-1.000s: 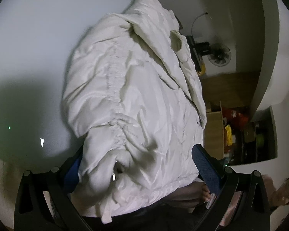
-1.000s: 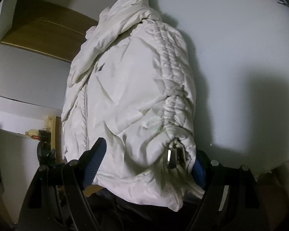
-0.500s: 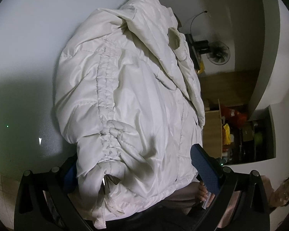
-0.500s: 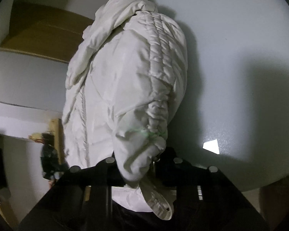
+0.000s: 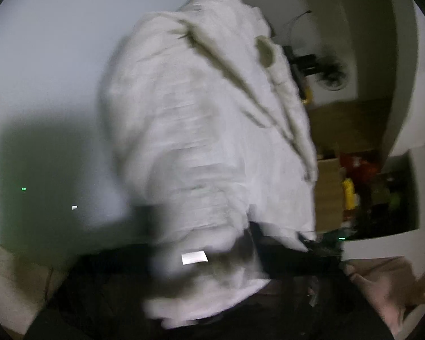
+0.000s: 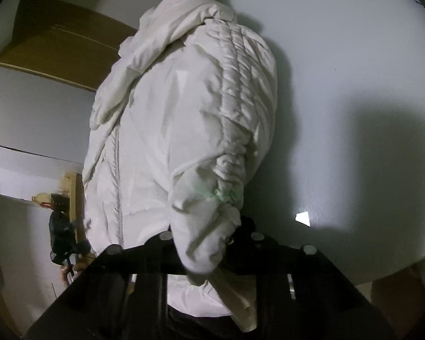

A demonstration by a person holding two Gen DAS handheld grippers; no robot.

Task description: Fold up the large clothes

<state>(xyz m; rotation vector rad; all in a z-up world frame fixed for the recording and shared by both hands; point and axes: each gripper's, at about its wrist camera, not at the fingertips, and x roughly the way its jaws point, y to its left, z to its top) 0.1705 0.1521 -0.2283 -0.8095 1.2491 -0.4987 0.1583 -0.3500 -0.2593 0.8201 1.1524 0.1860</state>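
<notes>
A white puffer jacket (image 6: 184,130) lies on the pale round table (image 6: 354,70), its hood (image 6: 181,19) toward the far edge and its hem hanging off the near edge, toward the grippers. The right gripper (image 6: 209,243) is pinched tight on the right cuff (image 6: 206,243); its black jaws meet around the bunched fabric at the near edge, and the ruched sleeve (image 6: 240,107) runs away from it along the jacket's outer side.

The left wrist view is smeared with motion blur. There the jacket (image 5: 212,130) fills the middle, and the other cuff (image 5: 201,257) sits right in front of the left gripper (image 5: 206,255). Its jaws look drawn together on that cuff, though the blur makes this hard to be sure of.

Off the table's right side stand a fan (image 5: 331,76) and cluttered shelves (image 5: 368,187). The person's hand (image 5: 388,291) shows in the lower right corner.
</notes>
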